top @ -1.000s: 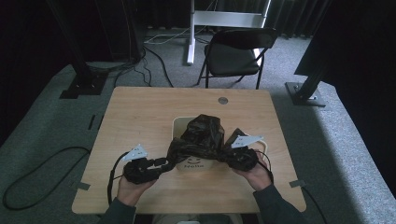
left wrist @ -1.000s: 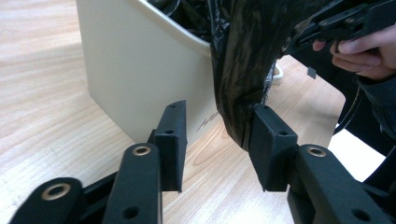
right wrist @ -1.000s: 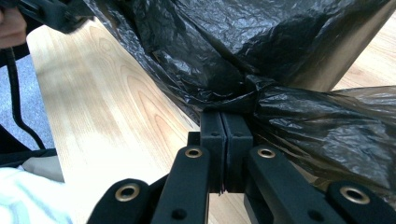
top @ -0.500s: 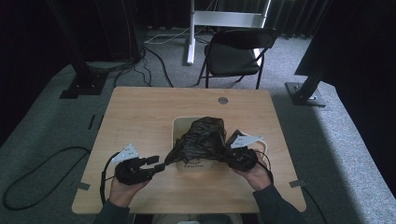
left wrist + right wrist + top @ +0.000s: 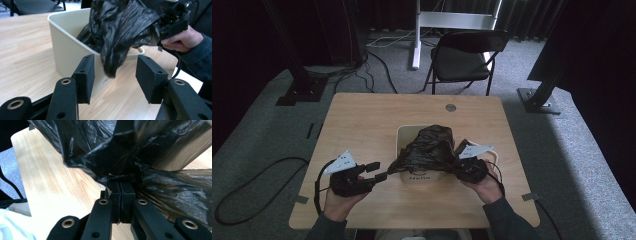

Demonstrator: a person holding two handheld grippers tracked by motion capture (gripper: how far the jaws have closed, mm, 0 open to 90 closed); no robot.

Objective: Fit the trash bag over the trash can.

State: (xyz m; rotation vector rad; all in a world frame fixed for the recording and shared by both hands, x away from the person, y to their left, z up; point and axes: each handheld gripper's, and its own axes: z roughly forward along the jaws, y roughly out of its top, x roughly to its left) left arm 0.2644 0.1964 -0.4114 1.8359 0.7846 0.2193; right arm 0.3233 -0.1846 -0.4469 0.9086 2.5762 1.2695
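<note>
The black bag (image 5: 428, 150) is thin, limp and slippery; the right gripper (image 5: 464, 169) pinches its edge, while the left gripper (image 5: 379, 171), jaws just widened, holds nothing.

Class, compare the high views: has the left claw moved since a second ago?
Yes. The left claw has pulled back leftward from the cream bin toward the table's left edge, its jaws just opening, off the black bag.

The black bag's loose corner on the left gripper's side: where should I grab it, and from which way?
Take the drooping flap of the black bag where it hangs over the bin rim, outside the wall. Come level from the near left side, so the left gripper, open now, straddles the thin hanging tip. The right gripper pinches the opposite edge, so it should tension.
</note>
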